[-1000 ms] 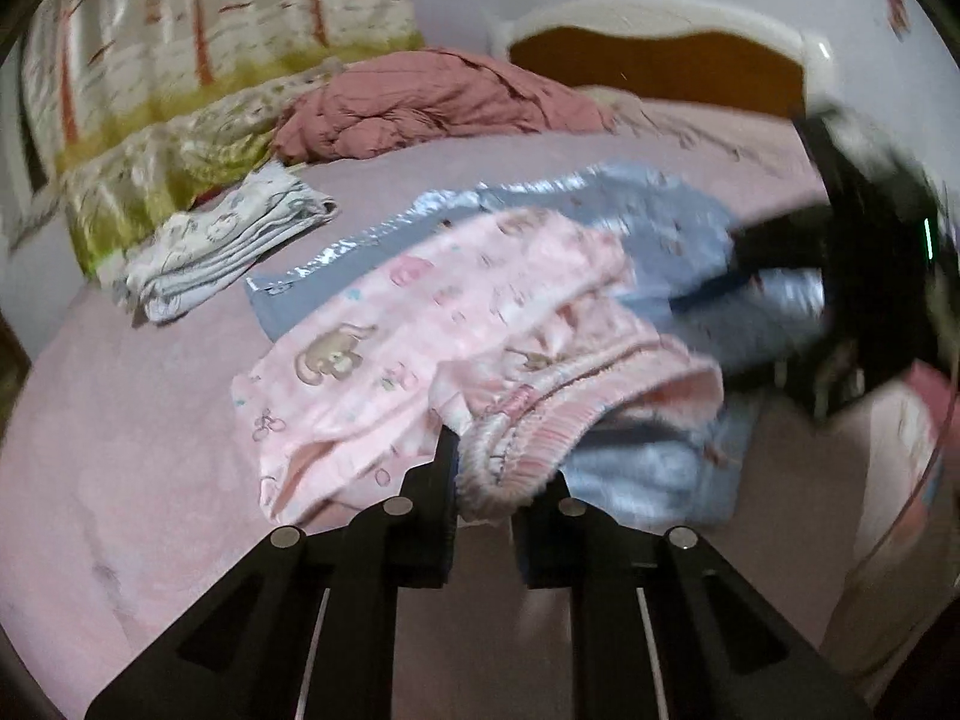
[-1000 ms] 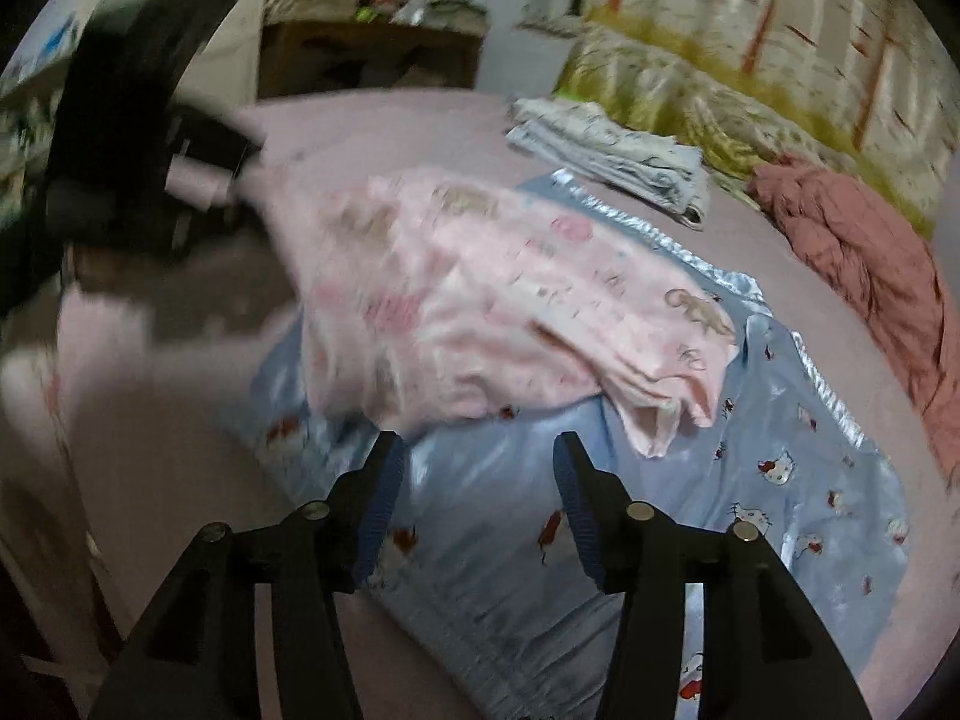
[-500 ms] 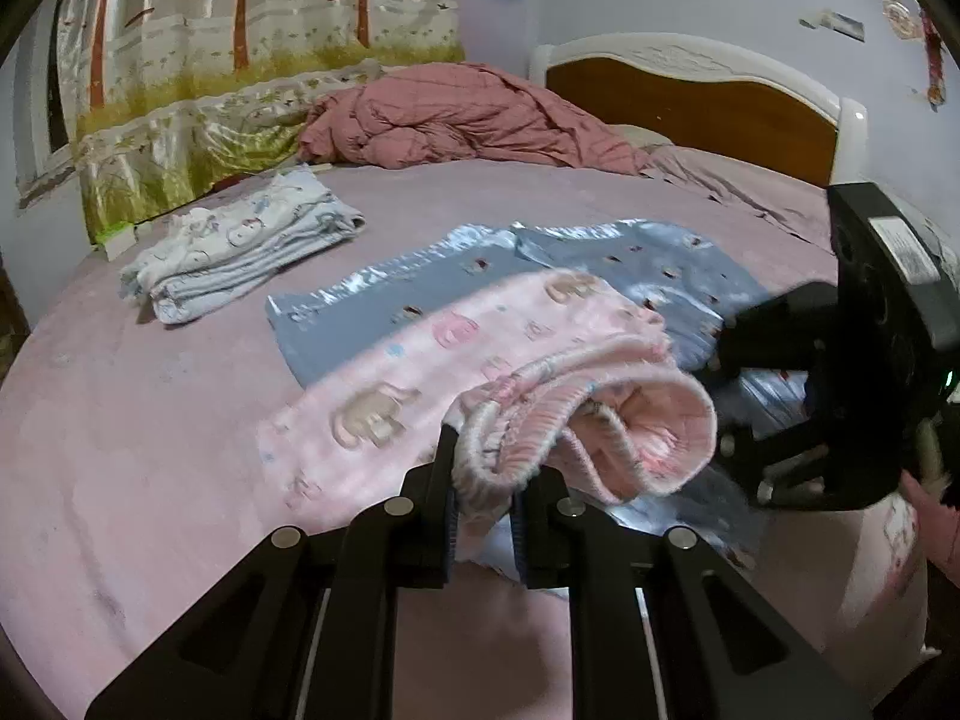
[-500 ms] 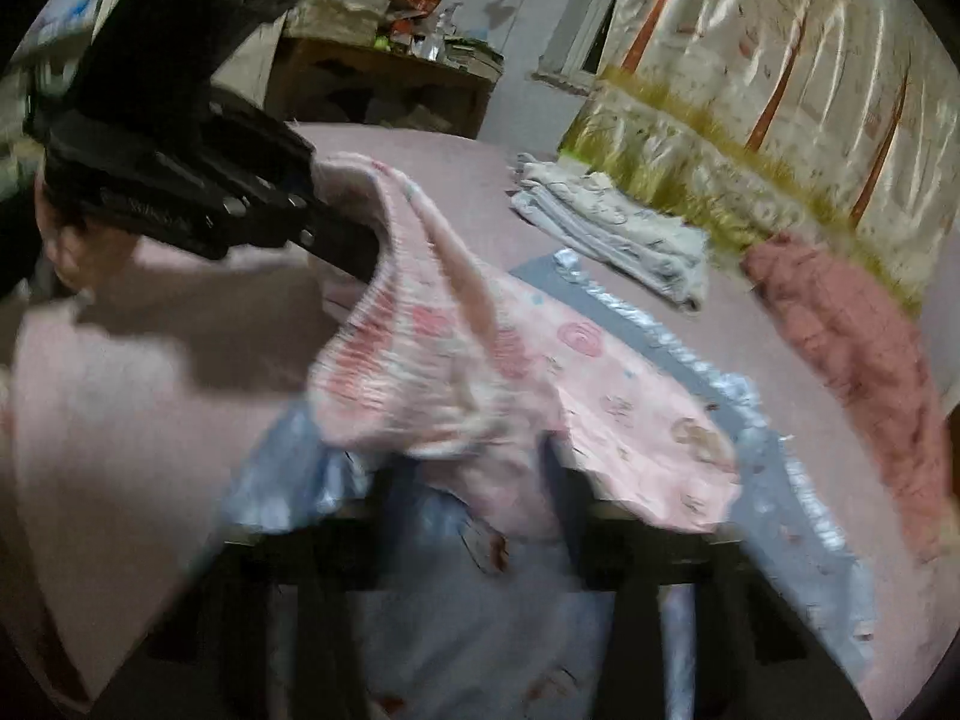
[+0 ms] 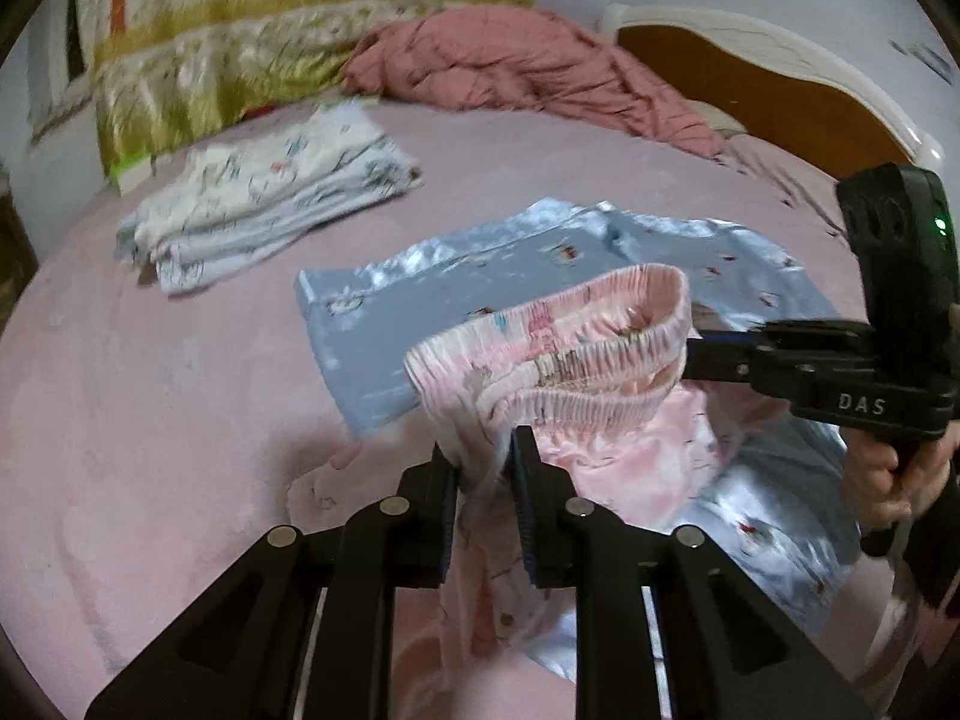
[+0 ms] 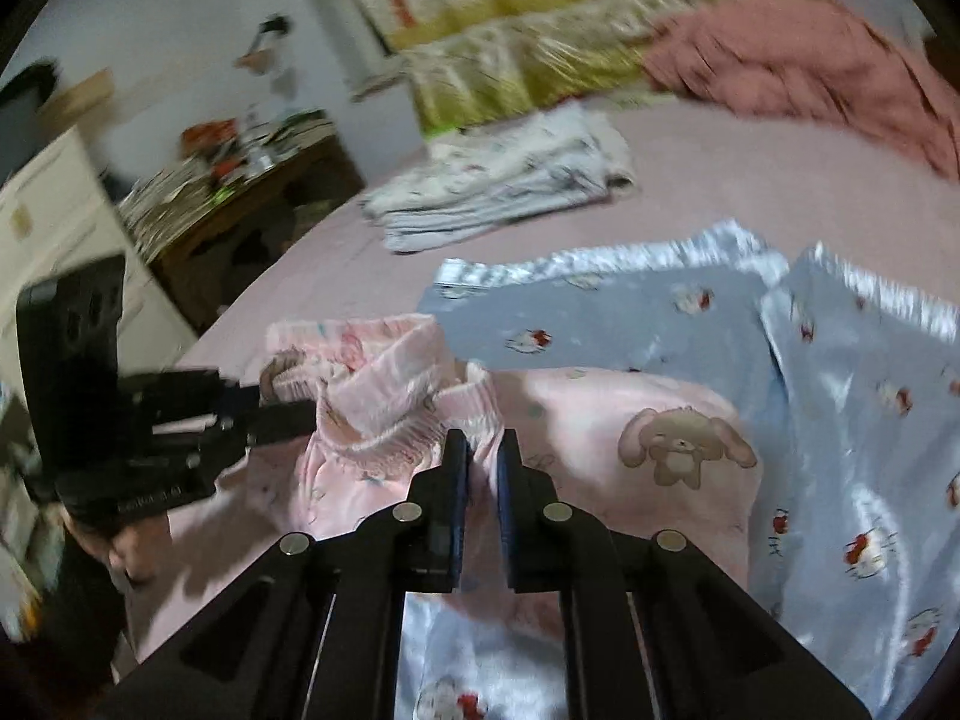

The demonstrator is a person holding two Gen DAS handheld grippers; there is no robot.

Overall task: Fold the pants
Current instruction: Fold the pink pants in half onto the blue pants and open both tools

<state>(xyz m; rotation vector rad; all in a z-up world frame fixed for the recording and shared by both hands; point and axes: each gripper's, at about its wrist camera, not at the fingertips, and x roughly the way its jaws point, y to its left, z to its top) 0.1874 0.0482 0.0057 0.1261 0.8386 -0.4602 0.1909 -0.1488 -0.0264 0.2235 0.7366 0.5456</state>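
Observation:
Pink printed pants hang by their elastic waistband, stretched between both grippers above a pink bed. My left gripper grips one side of the waistband; its jaws are opening slightly with the fabric still pinched between them. In the right wrist view my right gripper pinches the other side, its jaws closing on the fabric, and the left gripper comes in from the left. The pants' legs trail down onto a blue satin garment. The right gripper reaches in from the right in the left wrist view.
A folded white printed stack lies at the back left of the bed, a rumpled rose quilt near the wooden headboard. A cluttered desk stands beyond the bed. A person's hand holds the right gripper.
The right gripper, open over the blue garment a second ago, swung to the waistband and closed on it. Both grippers lifted the waistband off the bed and spread it between them.

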